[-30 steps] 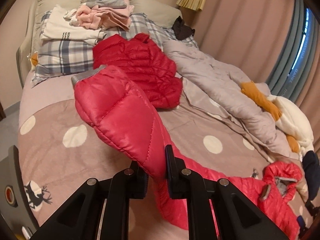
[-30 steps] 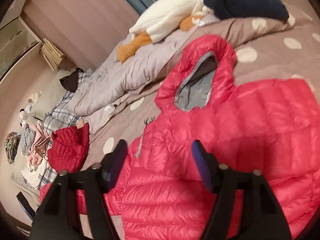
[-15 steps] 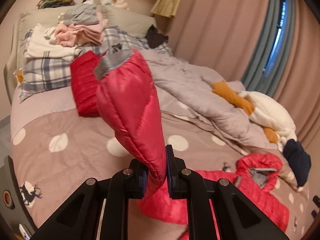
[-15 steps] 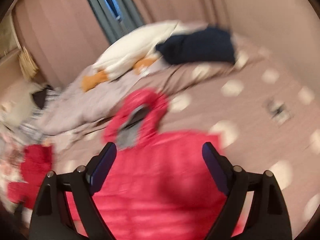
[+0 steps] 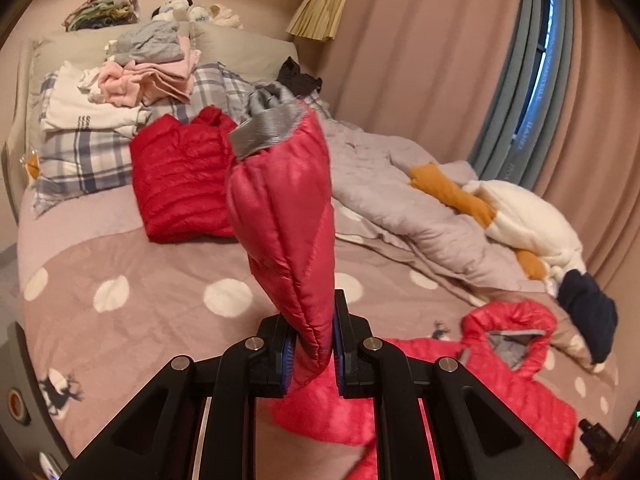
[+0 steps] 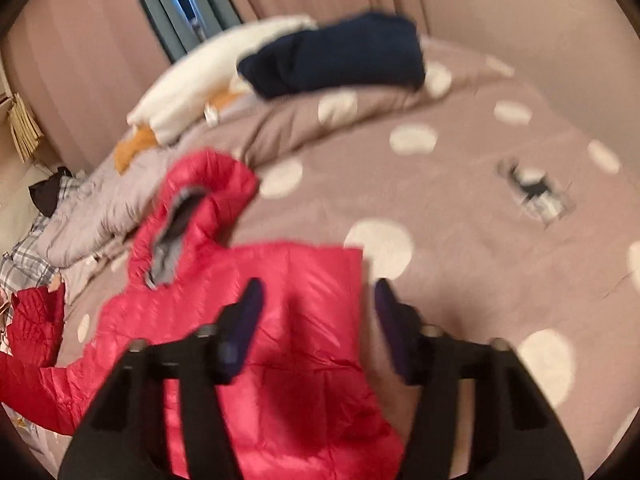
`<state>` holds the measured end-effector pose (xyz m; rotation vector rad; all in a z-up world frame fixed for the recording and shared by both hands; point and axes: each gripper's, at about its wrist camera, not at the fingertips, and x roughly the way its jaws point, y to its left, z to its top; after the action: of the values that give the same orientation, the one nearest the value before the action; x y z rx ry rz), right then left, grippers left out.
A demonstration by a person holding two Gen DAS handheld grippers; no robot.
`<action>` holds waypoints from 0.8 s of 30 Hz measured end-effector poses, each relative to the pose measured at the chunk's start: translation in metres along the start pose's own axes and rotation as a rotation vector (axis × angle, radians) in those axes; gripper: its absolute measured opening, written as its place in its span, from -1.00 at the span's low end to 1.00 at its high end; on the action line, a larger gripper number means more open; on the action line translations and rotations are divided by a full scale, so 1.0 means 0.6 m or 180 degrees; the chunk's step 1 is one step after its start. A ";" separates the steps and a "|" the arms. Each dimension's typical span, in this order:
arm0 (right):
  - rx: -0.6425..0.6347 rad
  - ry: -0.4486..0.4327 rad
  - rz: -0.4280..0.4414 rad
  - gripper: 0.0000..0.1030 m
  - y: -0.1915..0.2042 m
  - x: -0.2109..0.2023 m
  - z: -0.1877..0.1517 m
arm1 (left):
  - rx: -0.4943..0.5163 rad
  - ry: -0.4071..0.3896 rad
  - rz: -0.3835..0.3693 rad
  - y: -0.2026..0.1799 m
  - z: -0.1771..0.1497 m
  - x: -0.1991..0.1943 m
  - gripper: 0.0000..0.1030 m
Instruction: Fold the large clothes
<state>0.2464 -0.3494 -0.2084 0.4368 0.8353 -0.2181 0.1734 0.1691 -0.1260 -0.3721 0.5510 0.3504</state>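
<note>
A pink-red hooded puffer jacket (image 6: 280, 320) lies spread on the polka-dot bedspread (image 6: 460, 200), its hood (image 6: 200, 208) pointing toward the window. My left gripper (image 5: 311, 344) is shut on the jacket's sleeve (image 5: 288, 216), which stands up above the bed with its grey cuff (image 5: 268, 132) at the top. The jacket body and hood (image 5: 508, 332) lie below right in the left wrist view. My right gripper (image 6: 316, 320) is open and empty, hovering over the jacket's right edge. The right wrist view is blurred.
A folded darker red jacket (image 5: 180, 176) lies near plaid pillows (image 5: 72, 156) with stacked clothes (image 5: 144, 76). A grey duvet (image 5: 400, 200), a white-and-orange plush (image 5: 520, 216) and a navy garment (image 6: 336, 56) lie along the window side. Curtains (image 5: 420, 60) stand behind.
My left gripper has lifted the sleeve from lying low and leaning left to standing upright. My right gripper has swung right across the jacket toward its right edge, staying open.
</note>
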 end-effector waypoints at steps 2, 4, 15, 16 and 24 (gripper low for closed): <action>-0.0078 0.0057 -0.0056 -0.12 0.020 0.033 -0.019 | 0.0035 -0.0009 0.0082 0.004 -0.002 0.007 -0.78; -0.0305 0.0034 -0.0200 -0.09 0.048 0.056 -0.045 | 0.0058 -0.0007 0.0134 0.008 -0.004 0.016 -0.78; -0.0430 0.0123 -0.0370 -0.12 0.059 0.059 -0.054 | 0.0320 0.0062 -0.0047 -0.056 -0.021 0.025 -0.78; -0.0350 0.0086 -0.0349 -0.15 0.050 0.046 -0.048 | 0.0360 0.0061 -0.0061 -0.069 -0.021 0.022 -0.78; 0.0081 -0.0350 -0.0641 -0.12 -0.031 -0.074 -0.012 | 0.0532 0.0081 -0.0550 -0.204 -0.041 -0.015 -0.78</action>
<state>0.2057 -0.3620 -0.1847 0.3610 0.7691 -0.4358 0.2063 0.0496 -0.1104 -0.2608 0.5645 0.1321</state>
